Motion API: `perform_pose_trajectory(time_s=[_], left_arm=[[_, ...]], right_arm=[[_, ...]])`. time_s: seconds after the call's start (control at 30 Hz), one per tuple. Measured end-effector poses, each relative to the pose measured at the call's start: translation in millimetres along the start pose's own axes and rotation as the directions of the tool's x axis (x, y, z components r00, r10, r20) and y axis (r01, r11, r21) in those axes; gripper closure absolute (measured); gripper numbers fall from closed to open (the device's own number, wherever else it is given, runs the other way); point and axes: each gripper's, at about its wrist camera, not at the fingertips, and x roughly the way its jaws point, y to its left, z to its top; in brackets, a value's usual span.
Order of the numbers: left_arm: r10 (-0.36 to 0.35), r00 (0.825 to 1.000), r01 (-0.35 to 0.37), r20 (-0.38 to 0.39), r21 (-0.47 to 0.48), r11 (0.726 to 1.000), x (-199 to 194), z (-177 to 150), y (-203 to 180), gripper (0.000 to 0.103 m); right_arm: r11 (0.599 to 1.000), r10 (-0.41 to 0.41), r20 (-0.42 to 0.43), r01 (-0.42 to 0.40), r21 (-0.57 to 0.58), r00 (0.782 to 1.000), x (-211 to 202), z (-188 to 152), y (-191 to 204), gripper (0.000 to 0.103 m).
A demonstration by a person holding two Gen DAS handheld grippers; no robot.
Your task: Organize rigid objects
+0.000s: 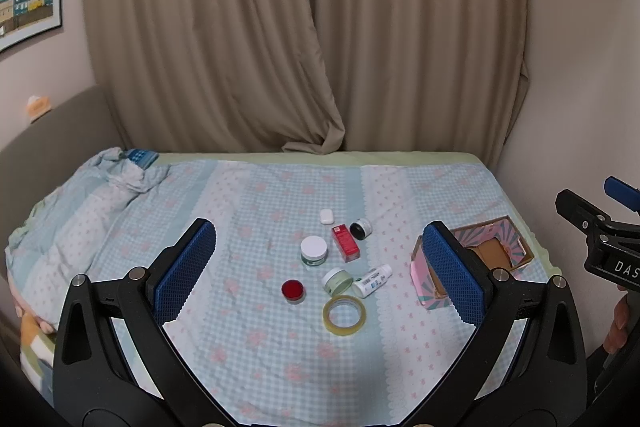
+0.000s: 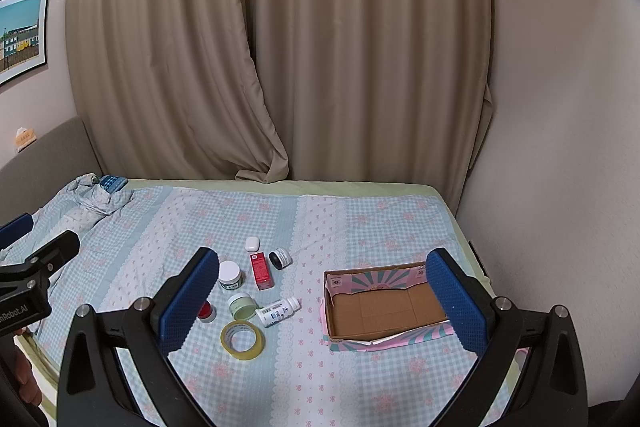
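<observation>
The loose items sit in a cluster mid-bed: tape roll point(image 2: 242, 340) nearest me, a white bottle point(image 2: 278, 311) lying on its side, a green jar point(image 2: 241, 305), a red-lidded jar point(image 1: 293, 291), a white-lidded jar point(image 2: 230, 275), a red carton point(image 2: 261, 270), a black jar point(image 2: 280, 258) and a small white case point(image 2: 252, 243) at the far end. The box point(image 2: 384, 303) lies open and empty, well apart to their right. I judge that nothing is packed yet, so this is the first pick. My left tool point(image 1: 320, 267) hangs spread wide above the cluster, holding nothing; my right tool point(image 2: 324, 301) is likewise wide open and empty, framing the gap between bottle and box. Next I'd drop onto one item, likely the tape or bottle, keeping clear of its neighbours
</observation>
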Motion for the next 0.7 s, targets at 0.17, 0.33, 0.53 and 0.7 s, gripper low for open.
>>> perform_pose_trajectory(time_s=[0.17,0.33,0.53,0.7], left_arm=[[0.001,1.000,-0.001,-0.003,-0.004,1.000,3.0,0.0,-0.4,0.000],[0.001,1.000,-0.001,-0.003,-0.004,1.000,3.4,0.2,-0.3,0.000],[0.000,1.000,0.000,-0.011,-0.015,1.000,6.3,0.7,-0.4,0.000],[0.004,0.999,-0.004,-0.037,-0.022,1.000,9.6,3.7,3.2,0.000]], right_arm=[[1.000,0.002,0.001,-0.002,0.000,1.000,0.1,-0.2,0.1,0.000],[1.000,0.002,0.000,-0.002,0.002,1.000,0.2,0.2,-0.2,0.000],[1.000,0.007,0.012,-0.008,0.022,1.000,0.2,3.1,-1.4,0.000],[1.000,0.014,0.003,-0.014,0.008,1.000,7.4,6.1,-5.9,0.000]])
